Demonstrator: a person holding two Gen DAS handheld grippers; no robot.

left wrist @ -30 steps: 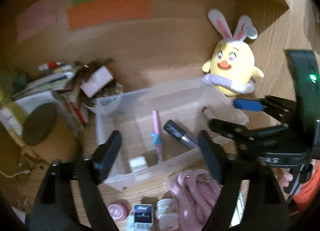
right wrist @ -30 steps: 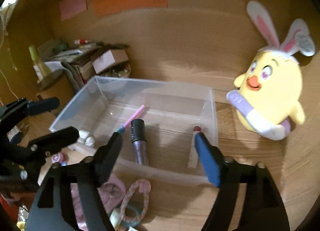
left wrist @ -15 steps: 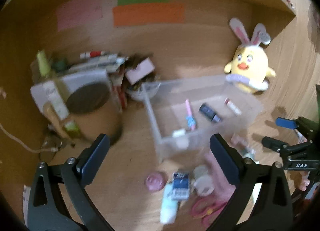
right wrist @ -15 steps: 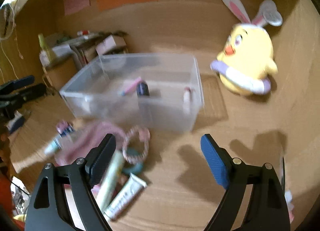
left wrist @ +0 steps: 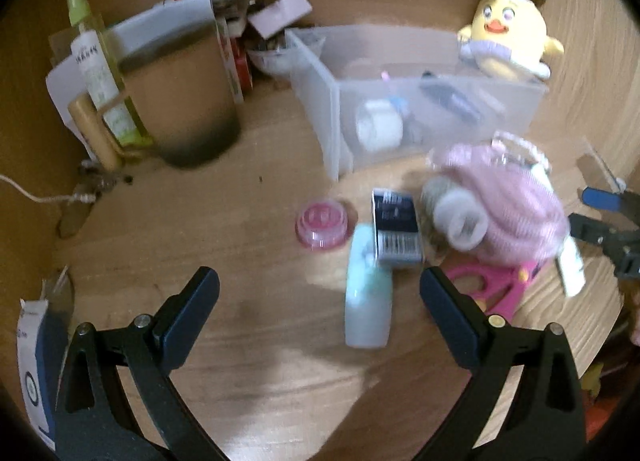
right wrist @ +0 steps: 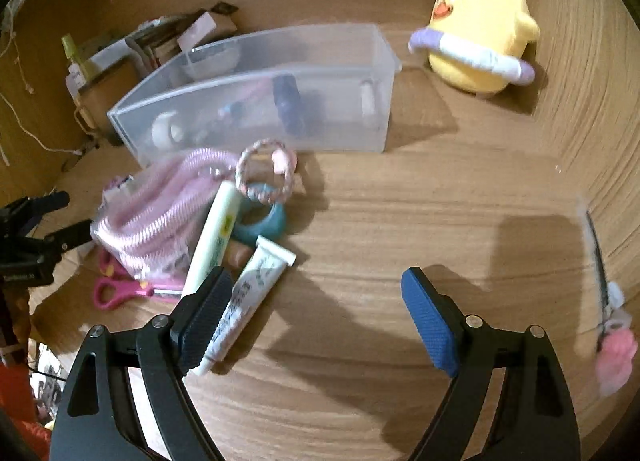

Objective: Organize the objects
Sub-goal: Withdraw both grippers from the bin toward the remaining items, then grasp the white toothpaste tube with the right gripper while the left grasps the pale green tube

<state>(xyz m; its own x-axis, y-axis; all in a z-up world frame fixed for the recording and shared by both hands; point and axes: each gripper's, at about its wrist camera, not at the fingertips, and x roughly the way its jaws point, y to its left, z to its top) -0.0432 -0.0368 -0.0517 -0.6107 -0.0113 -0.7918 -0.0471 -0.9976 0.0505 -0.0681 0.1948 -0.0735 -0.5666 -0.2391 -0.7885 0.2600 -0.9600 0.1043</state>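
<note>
1. The left gripper [left wrist: 319, 293] had its black jaws wide apart over bare wood-grain table [left wrist: 200, 229], nothing between them.
2. The right gripper [right wrist: 316, 301] also stood spread and empty, its ribbed blue pads [right wrist: 430, 321] showing; the left-hand pad overlapped a white printed tube [right wrist: 248, 293] in that view, but contact could not be told.
3. The clear plastic bin [right wrist: 280, 109], a translucent rectangular box, sat at about 11 o'clock in the right view, holding a dark cylinder, a pink pen and a white round thing, all blurred.
4. In front of the bin lay a heap: a pink coiled mesh pouch [right wrist: 160, 205], a braided ring [right wrist: 264, 169], a teal ring [right wrist: 264, 221], a pale cream tube [right wrist: 216, 237] and magenta scissors [right wrist: 124, 289].
5. In the left view, a round pink jar [left wrist: 322, 223], a dark boxed item [left wrist: 396, 229] and a pale mint bottle [left wrist: 368, 293] lay at 12 to 1 o'clock of the jaws.
6. A yellow plush chick [right wrist: 480, 29] with rabbit ears stood at 1 o'clock, beside the bin.
7. A brown cylinder [left wrist: 180, 101] and spray bottle [left wrist: 96, 61] crowded 10 o'clock.
</note>
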